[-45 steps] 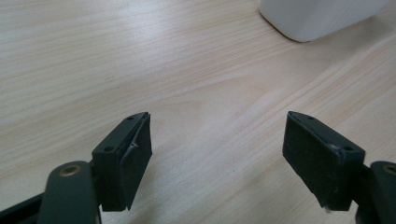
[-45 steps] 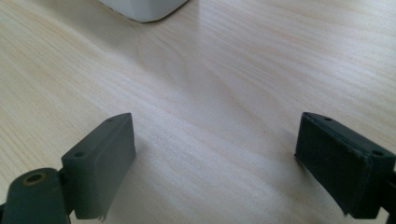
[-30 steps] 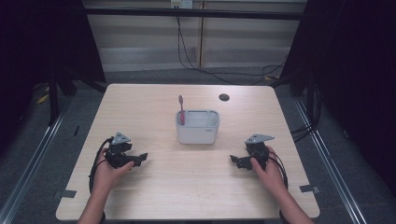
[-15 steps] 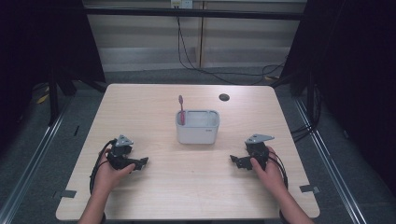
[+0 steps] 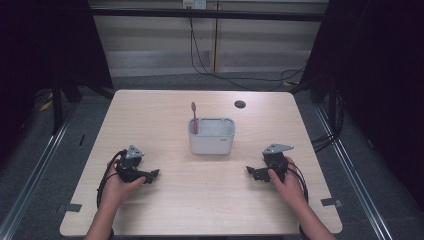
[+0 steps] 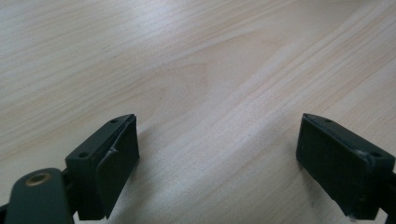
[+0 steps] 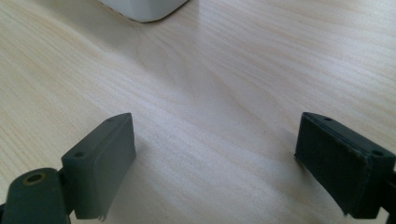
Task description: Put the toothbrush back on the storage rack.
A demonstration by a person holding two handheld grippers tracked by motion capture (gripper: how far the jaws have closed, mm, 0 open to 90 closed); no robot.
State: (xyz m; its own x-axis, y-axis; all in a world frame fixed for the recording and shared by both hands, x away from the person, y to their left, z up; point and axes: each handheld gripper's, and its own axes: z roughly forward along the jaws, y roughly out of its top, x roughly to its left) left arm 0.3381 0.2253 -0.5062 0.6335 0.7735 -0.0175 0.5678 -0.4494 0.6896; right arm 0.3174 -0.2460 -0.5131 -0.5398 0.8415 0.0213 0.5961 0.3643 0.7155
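We see left gripper point(image 5: 150, 176) lower on worktop point(image 5: 210, 200) than second ago, jaws just opening, now wide, empty. Right gripper point(image 5: 251, 172) jaws wide, empty too. Pink toothbrush point(image 5: 194, 118) upright in white holder point(image 5: 212, 136), mid-worktop, untouched. We judge placing done, hands parked.

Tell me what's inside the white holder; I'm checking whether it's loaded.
A pink toothbrush stands upright in the white holder, at its left end, head above the rim. The holder's wall hides its lower handle and the bottom inside.
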